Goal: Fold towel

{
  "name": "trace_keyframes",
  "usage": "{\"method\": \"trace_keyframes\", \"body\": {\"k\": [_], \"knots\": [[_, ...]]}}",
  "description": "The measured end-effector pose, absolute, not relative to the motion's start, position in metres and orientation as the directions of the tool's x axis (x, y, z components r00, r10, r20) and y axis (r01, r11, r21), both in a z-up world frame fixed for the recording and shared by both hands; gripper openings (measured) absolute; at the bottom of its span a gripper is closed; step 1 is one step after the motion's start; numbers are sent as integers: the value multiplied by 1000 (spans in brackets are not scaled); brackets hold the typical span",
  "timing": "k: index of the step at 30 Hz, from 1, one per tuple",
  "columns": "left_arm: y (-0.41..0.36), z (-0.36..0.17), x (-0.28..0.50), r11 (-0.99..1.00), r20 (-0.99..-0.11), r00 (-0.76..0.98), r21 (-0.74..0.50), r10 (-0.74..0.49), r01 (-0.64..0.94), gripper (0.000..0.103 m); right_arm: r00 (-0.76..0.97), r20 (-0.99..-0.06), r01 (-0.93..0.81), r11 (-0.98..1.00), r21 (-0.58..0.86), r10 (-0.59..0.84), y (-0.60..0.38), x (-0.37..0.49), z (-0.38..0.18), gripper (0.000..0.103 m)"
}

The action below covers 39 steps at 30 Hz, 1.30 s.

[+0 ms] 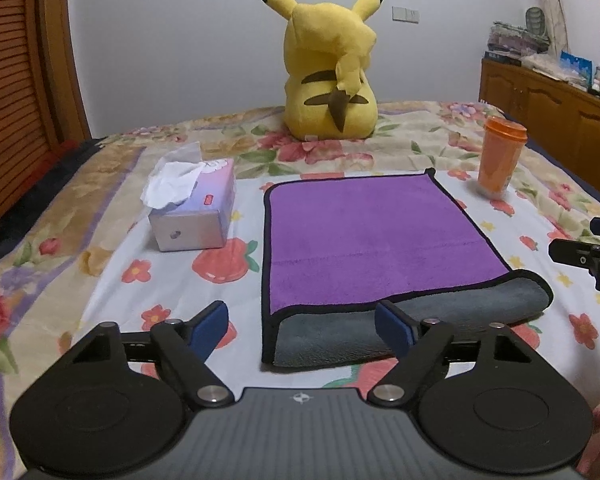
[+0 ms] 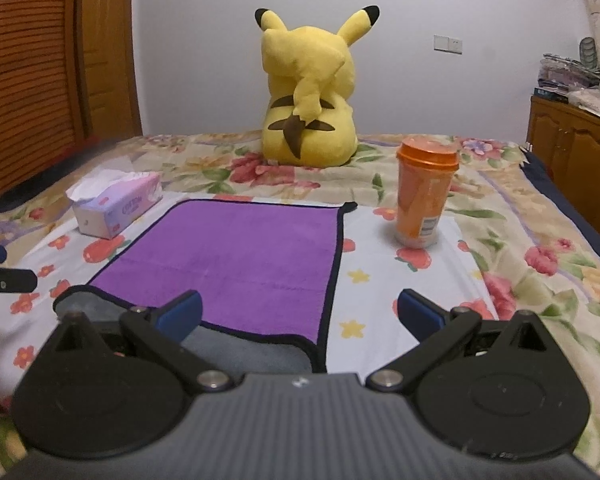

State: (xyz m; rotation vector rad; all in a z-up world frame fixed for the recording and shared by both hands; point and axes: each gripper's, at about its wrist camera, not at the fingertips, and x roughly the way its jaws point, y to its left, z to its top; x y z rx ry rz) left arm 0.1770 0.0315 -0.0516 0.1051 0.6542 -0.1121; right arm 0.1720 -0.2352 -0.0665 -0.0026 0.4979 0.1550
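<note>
**On a flowered bedspread, a half-folded towel between two spread grippers**

On the bed (image 1: 100,208), a floral sheet in cream, red and green covers the whole surface, with a paler strawberry-print patch in the middle. The purple towel (image 1: 380,236) lies flat on that patch, its near edge turned so the grey underside shows. The left gripper (image 1: 300,322) hovers at the towel's near left corner, fingers wide apart and holding nothing. The right gripper (image 2: 298,312) sits at the near right corner, likewise spread and empty.

A tissue box (image 1: 196,208) rests to the left of the towel, an orange lidded cup (image 1: 500,156) to its right. A yellow plush toy (image 1: 328,64) sits farther back, facing a plain pale wall. A slatted wooden door (image 1: 8,92) stands at left; a wooden cabinet (image 1: 548,108) piled with clutter lines the right.
</note>
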Motion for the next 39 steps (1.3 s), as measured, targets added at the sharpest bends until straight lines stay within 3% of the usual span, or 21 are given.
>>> {"method": "trace_keyframes", "body": {"k": [7, 18, 28, 35, 37, 39], "knots": [[37, -63, 194, 987, -655, 751, 49, -86, 156, 66, 847, -509, -157, 987, 41, 155, -235, 191, -75, 103], [43, -82, 218, 984, -697, 713, 59, -78, 166, 63, 787, -590, -187, 981, 54, 182, -234, 206, -91, 103], [55, -98, 239, 986, -742, 661, -4, -114, 165, 50, 724, -654, -220, 972, 82, 219, -232, 213, -103, 103], [52, -103, 241, 977, -753, 638, -31, -162, 211, 46, 676, -684, -225, 960, 164, 275, -238, 219, -110, 102], [51, -103, 241, 976, -753, 638, -31, -163, 214, 45, 668, -688, -226, 958, 176, 284, -238, 220, -112, 98], [51, -102, 240, 976, -752, 638, -31, -166, 218, 43, 654, -695, -230, 954, 191, 297, -239, 221, -113, 86]]}}
